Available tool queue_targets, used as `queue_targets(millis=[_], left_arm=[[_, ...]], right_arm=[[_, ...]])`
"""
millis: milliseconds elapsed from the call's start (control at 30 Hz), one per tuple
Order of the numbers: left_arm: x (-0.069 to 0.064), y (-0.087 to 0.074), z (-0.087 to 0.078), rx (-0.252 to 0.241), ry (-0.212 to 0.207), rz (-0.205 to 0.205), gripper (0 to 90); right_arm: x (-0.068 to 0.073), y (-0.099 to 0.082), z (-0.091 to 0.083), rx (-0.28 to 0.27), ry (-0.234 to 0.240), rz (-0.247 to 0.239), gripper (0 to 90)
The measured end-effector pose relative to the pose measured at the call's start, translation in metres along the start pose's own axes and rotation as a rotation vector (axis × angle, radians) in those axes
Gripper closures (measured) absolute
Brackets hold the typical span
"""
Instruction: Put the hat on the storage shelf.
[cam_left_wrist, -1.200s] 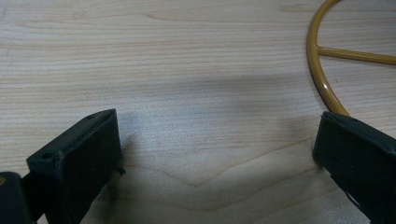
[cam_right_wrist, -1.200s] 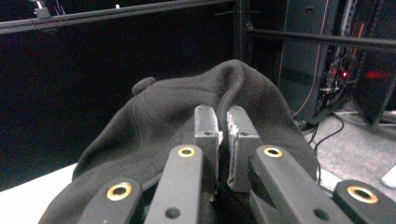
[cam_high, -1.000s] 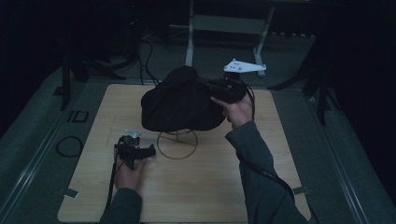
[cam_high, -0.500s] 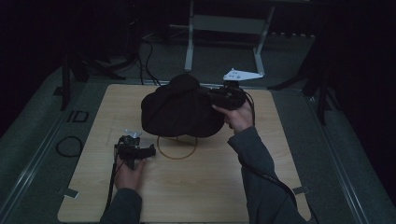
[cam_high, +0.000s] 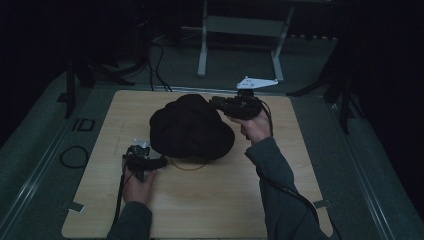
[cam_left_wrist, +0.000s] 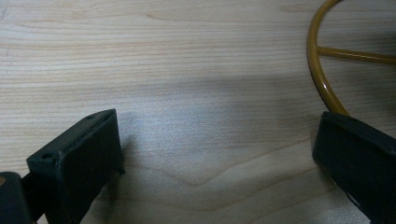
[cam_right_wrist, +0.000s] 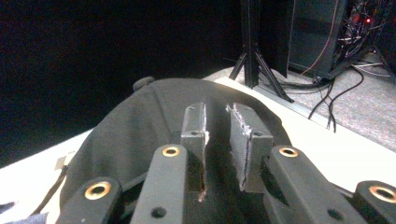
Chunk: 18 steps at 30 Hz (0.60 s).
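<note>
From above, the black hat (cam_high: 192, 127) sits draped over the gold wire stand (cam_high: 189, 164) mid-table (cam_high: 210, 200); placing looks nearly done. The left gripper (cam_left_wrist: 215, 158) gapes wide, empty, beside the stand's ring. The right gripper (cam_right_wrist: 217, 126) has just been opening, its narrow gap apparently free of cloth; only withdrawal remains.

A pale wooden tabletop (cam_high: 200, 210) sits on grey floor (cam_high: 380, 150). At 12 o'clock stands a metal stand (cam_high: 204, 45); cables (cam_high: 157, 55) trail at 11 o'clock.
</note>
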<state>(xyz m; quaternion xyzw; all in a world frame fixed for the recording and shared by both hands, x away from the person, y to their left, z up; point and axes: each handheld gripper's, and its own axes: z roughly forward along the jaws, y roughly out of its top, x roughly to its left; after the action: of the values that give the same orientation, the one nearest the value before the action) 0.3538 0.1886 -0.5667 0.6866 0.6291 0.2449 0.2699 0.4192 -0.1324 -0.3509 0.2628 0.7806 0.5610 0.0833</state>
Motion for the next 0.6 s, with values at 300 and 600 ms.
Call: queue_targets(millis=[300,600], left_arm=[[0.000,0.000,0.000,0.000,0.001,0.001,0.7],[0.000,0.000,0.000,0.000,0.001,0.001,0.7]], right_arm=[[-0.001,-0.004,-0.002,0.036,-0.034,-0.027,73.9],[-0.011,-0.017,-0.006,0.103,-0.060,-0.028,72.5]])
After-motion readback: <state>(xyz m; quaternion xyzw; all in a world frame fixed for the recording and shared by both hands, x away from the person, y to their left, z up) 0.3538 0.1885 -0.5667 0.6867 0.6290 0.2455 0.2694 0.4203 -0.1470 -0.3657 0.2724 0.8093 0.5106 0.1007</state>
